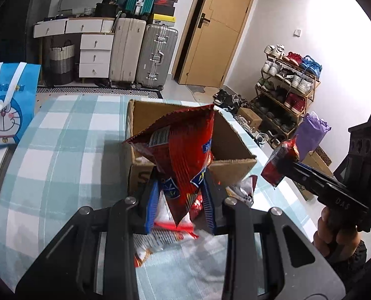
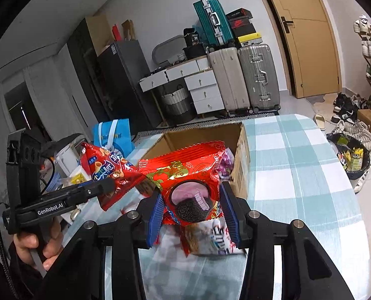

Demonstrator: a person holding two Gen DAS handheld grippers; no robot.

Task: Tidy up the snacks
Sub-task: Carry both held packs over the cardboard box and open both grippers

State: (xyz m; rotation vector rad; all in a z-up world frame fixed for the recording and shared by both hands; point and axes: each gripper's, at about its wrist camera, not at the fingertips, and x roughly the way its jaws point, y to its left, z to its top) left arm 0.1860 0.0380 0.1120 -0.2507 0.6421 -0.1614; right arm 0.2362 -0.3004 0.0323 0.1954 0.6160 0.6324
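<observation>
Now 2 grippers, 1 red pack each: left gripper (image 1: 183, 187) clamps chip bag (image 1: 185, 150), right gripper (image 2: 193, 207) clamps cookie pack (image 2: 188, 182); 1 box (image 1: 233, 172).

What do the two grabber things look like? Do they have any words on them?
Both are black, pistol-shaped tools. The left gripper and right gripper have ridged blue fingers on black linkage arms with round silver pins. Seen from the side, the left one reads "GenRobot.AI" in white, and the right one shows "DAS". A dark sleeve and a black braided cable sit by the left hand.

Counted around one cardboard box (image 1: 225, 135): two held snack bags (image 1: 185, 155) (image 2: 193, 185), three suitcases (image 1: 158, 55), two claws (image 1: 181, 205) (image 2: 194, 215).
</observation>
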